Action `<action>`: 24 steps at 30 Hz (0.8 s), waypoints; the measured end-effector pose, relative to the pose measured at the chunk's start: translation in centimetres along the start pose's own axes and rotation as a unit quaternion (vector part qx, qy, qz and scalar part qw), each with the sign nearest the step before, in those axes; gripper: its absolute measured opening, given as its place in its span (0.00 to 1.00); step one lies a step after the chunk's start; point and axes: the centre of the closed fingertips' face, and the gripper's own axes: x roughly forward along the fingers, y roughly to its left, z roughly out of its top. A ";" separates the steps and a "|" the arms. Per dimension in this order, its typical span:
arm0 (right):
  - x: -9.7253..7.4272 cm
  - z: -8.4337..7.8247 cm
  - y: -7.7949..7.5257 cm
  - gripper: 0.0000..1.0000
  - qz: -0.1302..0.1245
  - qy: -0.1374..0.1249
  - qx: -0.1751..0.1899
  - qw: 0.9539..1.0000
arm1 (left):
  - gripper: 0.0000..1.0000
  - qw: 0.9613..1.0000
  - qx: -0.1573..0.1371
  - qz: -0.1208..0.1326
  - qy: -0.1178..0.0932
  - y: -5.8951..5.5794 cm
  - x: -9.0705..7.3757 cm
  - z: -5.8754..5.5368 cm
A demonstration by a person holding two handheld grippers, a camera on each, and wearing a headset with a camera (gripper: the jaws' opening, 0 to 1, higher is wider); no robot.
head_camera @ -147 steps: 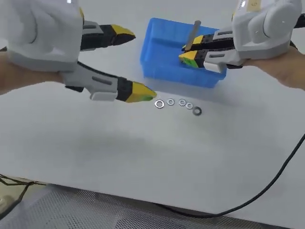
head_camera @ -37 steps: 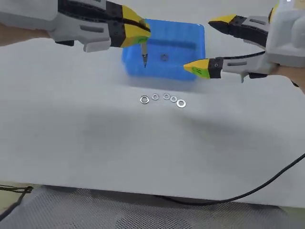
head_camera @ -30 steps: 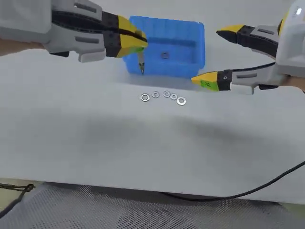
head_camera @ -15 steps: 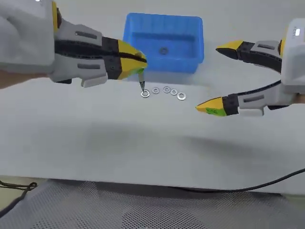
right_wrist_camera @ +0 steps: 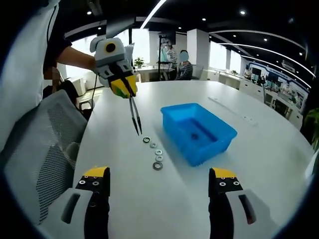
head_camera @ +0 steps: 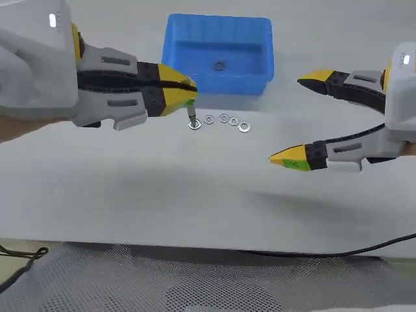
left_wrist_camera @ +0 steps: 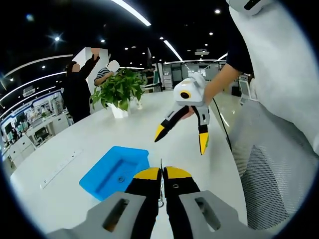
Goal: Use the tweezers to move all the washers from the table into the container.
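Washers (head_camera: 223, 118), five in a short row on the white table (head_camera: 195, 195) just in front of the blue container (head_camera: 227, 83), with a sixth washer (head_camera: 219, 65) lying on the container's floor. Left gripper (head_camera: 193, 90) closed, jaws together on the tweezers (head_camera: 192, 114), held upright with tips down at the leftmost washer of the row as seen in the head view. Right gripper (head_camera: 287, 119) spread wide and holding nothing, above the table to the right of the row and apart from it.
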 end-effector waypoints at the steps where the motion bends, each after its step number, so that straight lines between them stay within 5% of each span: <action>1: 0.0 0.0 0.0 0.82 0.000 0.000 0.000 1.000 | 0.05 1.000 0.001 -0.001 0.000 0.0 0.0 0.0; 24: -0.1 -0.7 -0.2 0.81 0.005 0.009 0.011 1.000 | 0.05 1.000 -0.010 -0.008 0.007 0.4 1.0 -1.7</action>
